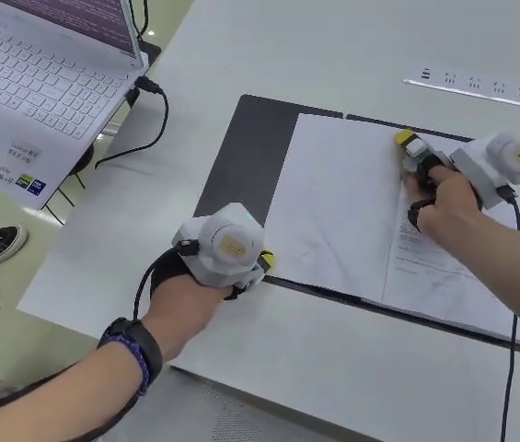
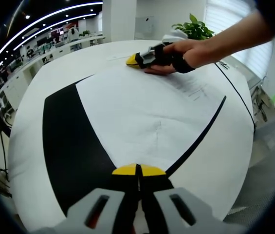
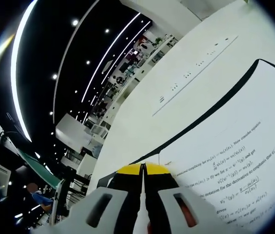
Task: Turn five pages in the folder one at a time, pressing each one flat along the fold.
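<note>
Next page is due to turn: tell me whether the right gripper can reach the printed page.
Probably yes: the right gripper, shut, rests at the top of the printed page, and nothing else lies on that page.

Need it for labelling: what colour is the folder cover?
The folder cover is black; head view shows best.

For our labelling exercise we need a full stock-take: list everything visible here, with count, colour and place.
table: one, white, under everything
folder: one, black, open mid-table
pages: two, white, blank left, printed right
laptop: one, white, far left
cable: one, black, at laptop
power strip: one, white, far edge
left gripper: one, white, yellow tips, folder's near edge, jaws shut
right gripper: one, white, yellow tips, top of fold, jaws shut
</note>
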